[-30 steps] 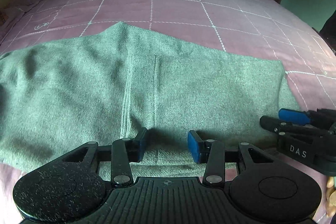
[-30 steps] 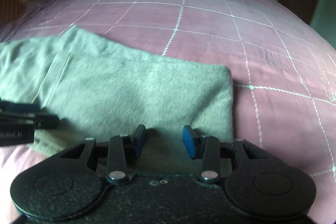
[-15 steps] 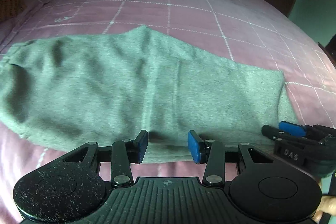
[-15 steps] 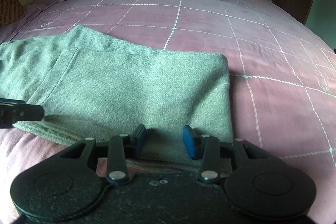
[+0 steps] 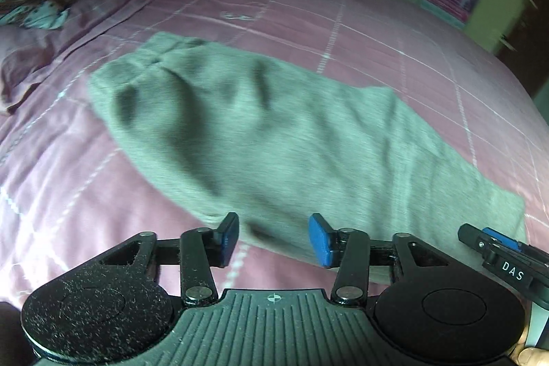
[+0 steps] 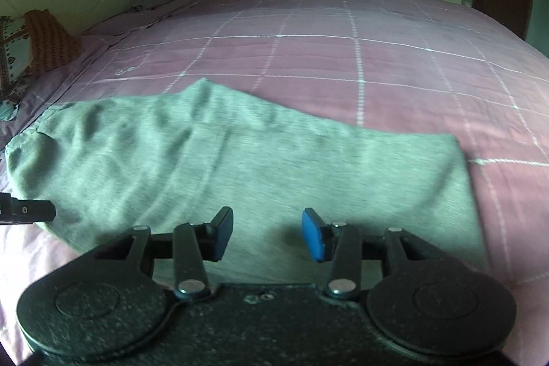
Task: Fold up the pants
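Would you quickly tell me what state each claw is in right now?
Left claw: open, holding nothing, at the near edge of the grey pants.
Right claw: open, holding nothing, over the pants.

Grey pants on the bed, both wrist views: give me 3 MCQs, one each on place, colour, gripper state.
1. Where do the grey knit pants lie?
A. flat on the pink checked bedspread
B. hanging off a chair
C. inside a basket

2. What colour are the pads on the gripper fingers?
A. red
B. blue
C. yellow

3. What state is the left gripper in?
A. shut on the pants
B. shut on nothing
C. open, holding nothing

Answers:
1 A: the pants are spread across the bedspread in both views.
2 B: blue pads show on the right gripper and on the left one alike.
3 C: its jaws stand apart at the near edge of the pants, with no cloth pinched between them.
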`<action>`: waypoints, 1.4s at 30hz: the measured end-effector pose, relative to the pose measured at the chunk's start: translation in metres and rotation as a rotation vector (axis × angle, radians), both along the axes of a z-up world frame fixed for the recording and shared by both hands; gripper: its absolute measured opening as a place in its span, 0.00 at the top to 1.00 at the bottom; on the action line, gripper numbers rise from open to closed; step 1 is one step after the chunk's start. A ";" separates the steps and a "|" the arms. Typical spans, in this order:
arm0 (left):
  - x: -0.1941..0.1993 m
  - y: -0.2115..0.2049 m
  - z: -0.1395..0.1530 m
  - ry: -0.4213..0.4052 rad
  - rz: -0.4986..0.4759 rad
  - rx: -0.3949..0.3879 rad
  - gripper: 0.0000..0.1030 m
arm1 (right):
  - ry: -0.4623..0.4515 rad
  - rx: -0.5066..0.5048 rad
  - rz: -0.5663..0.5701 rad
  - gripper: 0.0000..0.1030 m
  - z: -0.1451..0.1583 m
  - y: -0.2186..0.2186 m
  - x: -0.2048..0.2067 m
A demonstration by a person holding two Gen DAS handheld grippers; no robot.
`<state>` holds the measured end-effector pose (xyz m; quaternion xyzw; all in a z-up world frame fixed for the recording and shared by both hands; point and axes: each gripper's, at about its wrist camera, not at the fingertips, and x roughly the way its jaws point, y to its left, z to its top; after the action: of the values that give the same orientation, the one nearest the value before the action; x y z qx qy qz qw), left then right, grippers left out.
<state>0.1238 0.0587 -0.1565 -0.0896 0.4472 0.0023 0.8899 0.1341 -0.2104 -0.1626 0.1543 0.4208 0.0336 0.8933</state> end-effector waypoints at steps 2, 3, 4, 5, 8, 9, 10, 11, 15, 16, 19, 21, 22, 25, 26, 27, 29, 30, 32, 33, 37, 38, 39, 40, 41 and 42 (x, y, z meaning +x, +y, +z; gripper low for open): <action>0.000 0.017 -0.001 -0.006 0.053 0.003 0.37 | 0.000 0.011 0.013 0.57 -0.002 0.012 0.007; 0.000 0.024 -0.001 -0.006 0.071 0.006 0.37 | 0.007 0.009 0.022 0.56 -0.004 0.018 0.009; 0.002 0.029 -0.003 -0.001 0.082 0.011 0.37 | 0.029 0.001 0.045 0.56 -0.010 0.026 0.011; 0.003 0.034 -0.004 0.004 0.092 0.016 0.37 | 0.070 -0.019 0.081 0.55 -0.021 0.034 0.015; 0.006 0.049 -0.010 0.015 0.120 -0.006 0.37 | 0.042 -0.088 0.110 0.55 -0.024 0.044 0.010; 0.007 0.054 -0.012 0.019 0.134 -0.027 0.37 | 0.047 -0.074 0.106 0.55 -0.023 0.041 0.009; 0.007 0.061 -0.014 0.025 0.149 -0.053 0.37 | 0.051 -0.065 0.105 0.55 -0.022 0.039 0.009; 0.008 0.066 -0.017 0.032 0.167 -0.078 0.37 | 0.053 -0.059 0.106 0.56 -0.021 0.037 0.007; 0.013 0.085 -0.028 0.051 0.229 -0.157 0.37 | 0.044 -0.066 0.101 0.55 -0.010 0.037 0.005; 0.015 0.088 -0.030 0.050 0.233 -0.178 0.37 | 0.030 -0.056 0.085 0.54 -0.007 0.036 0.005; 0.020 0.098 -0.037 0.056 0.256 -0.276 0.37 | 0.066 -0.031 0.093 0.54 -0.015 0.039 0.011; 0.025 0.103 -0.043 0.059 0.272 -0.339 0.36 | 0.055 -0.030 0.096 0.53 -0.021 0.039 0.010; 0.027 0.104 -0.047 0.065 0.280 -0.350 0.36 | 0.056 -0.019 0.093 0.53 -0.022 0.038 0.009; 0.037 0.104 -0.056 0.065 0.275 -0.367 0.36 | 0.058 -0.012 0.096 0.53 -0.023 0.037 0.010; 0.041 0.105 -0.058 0.058 0.270 -0.380 0.36 | 0.057 -0.013 0.095 0.53 -0.024 0.038 0.010; 0.045 0.105 -0.060 0.049 0.266 -0.400 0.36 | 0.057 -0.014 0.096 0.53 -0.024 0.037 0.009; 0.054 0.107 -0.067 0.039 0.265 -0.445 0.37 | 0.054 -0.015 0.097 0.53 -0.024 0.037 0.009; 0.058 0.109 -0.070 0.032 0.273 -0.469 0.37 | 0.055 -0.016 0.099 0.53 -0.024 0.037 0.009; 0.064 0.112 -0.076 0.015 0.289 -0.511 0.37 | 0.055 -0.018 0.098 0.53 -0.025 0.037 0.010; 0.067 0.114 -0.078 0.006 0.296 -0.530 0.39 | 0.056 -0.018 0.096 0.53 -0.025 0.037 0.011; 0.083 0.119 -0.087 -0.016 0.329 -0.584 0.41 | 0.056 -0.025 0.093 0.53 -0.025 0.038 0.010; 0.089 0.119 -0.088 -0.019 0.332 -0.589 0.41 | 0.058 -0.026 0.094 0.53 -0.025 0.038 0.011; 0.094 0.117 -0.089 -0.022 0.332 -0.588 0.41 | 0.062 -0.027 0.096 0.53 -0.024 0.038 0.011; 0.098 0.115 -0.090 -0.024 0.333 -0.586 0.42 | 0.069 -0.031 0.099 0.53 -0.023 0.039 0.012; 0.102 0.113 -0.091 -0.025 0.337 -0.583 0.45 | 0.077 -0.036 0.105 0.53 -0.021 0.039 0.015; 0.105 0.113 -0.092 -0.021 0.343 -0.573 0.56 | 0.081 -0.041 0.110 0.52 -0.018 0.039 0.017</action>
<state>0.2285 0.1721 -0.2483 -0.4102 0.3987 0.0252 0.8199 0.1511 -0.1714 -0.1802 0.1140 0.4651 0.0676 0.8753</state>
